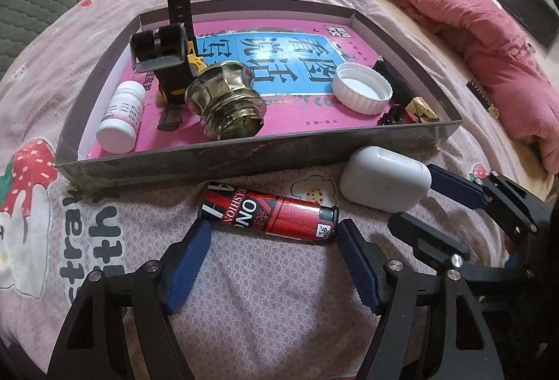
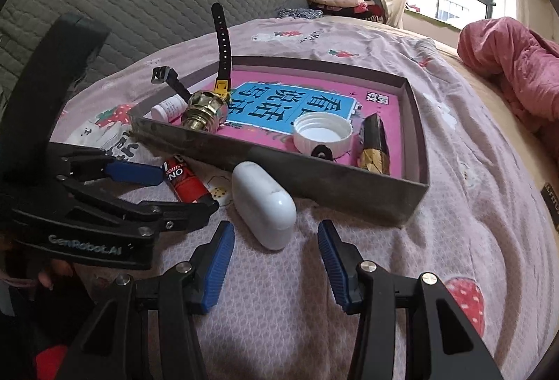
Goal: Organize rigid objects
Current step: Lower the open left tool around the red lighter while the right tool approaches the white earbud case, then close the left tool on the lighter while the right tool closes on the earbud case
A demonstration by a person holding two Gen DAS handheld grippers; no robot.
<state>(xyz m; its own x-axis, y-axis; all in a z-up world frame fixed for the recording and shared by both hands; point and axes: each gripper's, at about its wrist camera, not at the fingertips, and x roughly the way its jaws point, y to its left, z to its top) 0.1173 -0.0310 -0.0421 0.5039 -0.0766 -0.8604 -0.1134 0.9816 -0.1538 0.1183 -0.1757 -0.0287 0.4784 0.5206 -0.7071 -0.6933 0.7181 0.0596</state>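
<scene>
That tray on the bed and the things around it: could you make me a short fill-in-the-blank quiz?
1. The white earbud case lies ___ the grey tray.
2. The red lighter lies between the open jaws of the ___ hand-held gripper.
3. The white bottle cap lies with its opening facing ___.

Missing words: outside; left; up

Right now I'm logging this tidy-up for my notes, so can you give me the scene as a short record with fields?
Surface: bed with a pink printed sheet
Container: shallow grey box
In the box: white pill bottle, brass knob, white cap, black watch
Outside, in front of the box: red lighter, white earbud case
Left gripper: open, fingers either side of the lighter, not gripping
Right gripper: open, just short of the earbud case
</scene>
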